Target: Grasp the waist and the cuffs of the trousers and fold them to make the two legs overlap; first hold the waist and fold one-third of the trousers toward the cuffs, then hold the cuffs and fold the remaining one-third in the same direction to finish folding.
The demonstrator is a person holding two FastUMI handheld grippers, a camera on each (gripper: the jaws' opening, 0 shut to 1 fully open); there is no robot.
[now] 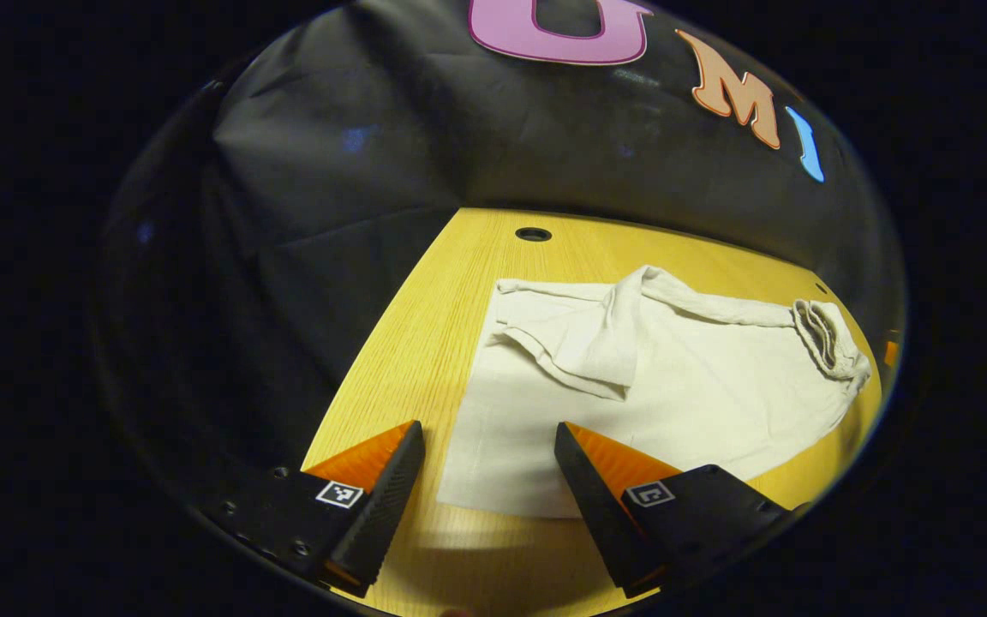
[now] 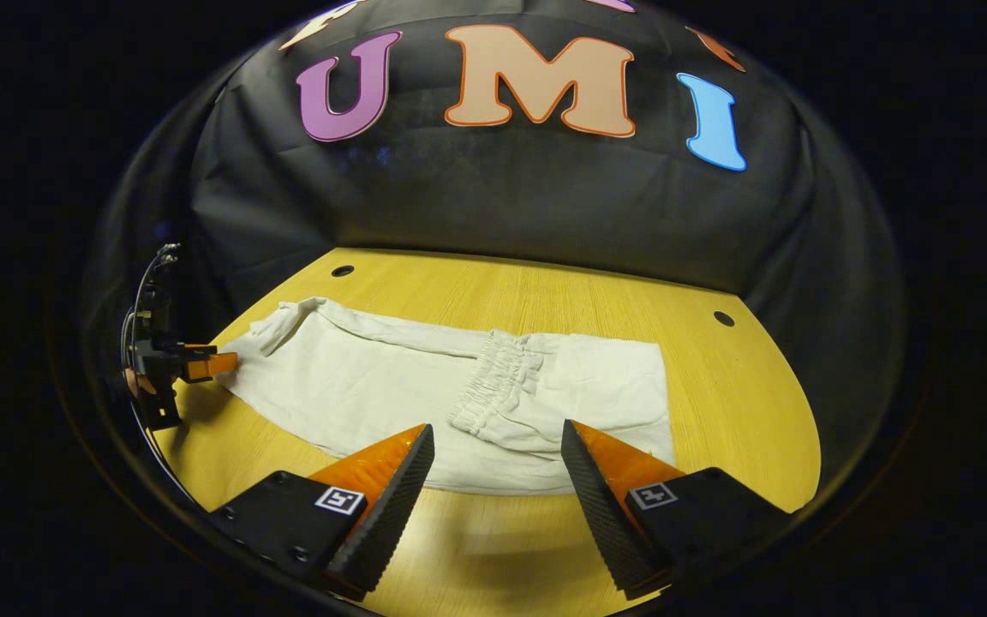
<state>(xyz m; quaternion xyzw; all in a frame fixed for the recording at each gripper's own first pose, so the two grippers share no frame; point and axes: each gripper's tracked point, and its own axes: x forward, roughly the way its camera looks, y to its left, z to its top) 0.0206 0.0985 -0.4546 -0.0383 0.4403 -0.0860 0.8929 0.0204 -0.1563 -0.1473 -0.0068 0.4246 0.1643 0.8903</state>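
White trousers (image 1: pixel 673 403) lie flat on the wooden table (image 1: pixel 451 291), their legs one over the other. In the right gripper view the trousers (image 2: pixel 356 386) stretch left to right, and the gathered elastic waist (image 2: pixel 493 377) lies folded back onto the middle. The same waist (image 1: pixel 828 338) shows at the right of the left gripper view. A loose fold (image 1: pixel 596 343) rumples the upper layer near the cuff end. My left gripper (image 1: pixel 488 426) is open over the near corner of the cloth. My right gripper (image 2: pixel 498 425) is open just above the near edge, below the waist. The left gripper (image 2: pixel 202 364) also appears at the cuff end.
The table (image 2: pixel 716 386) has round holes near its back edge (image 1: pixel 533 234) (image 2: pixel 342 271) (image 2: pixel 723 318). Black cloth walls close the booth behind and at the sides. Bare wood lies to the right of the trousers and along the front edge.
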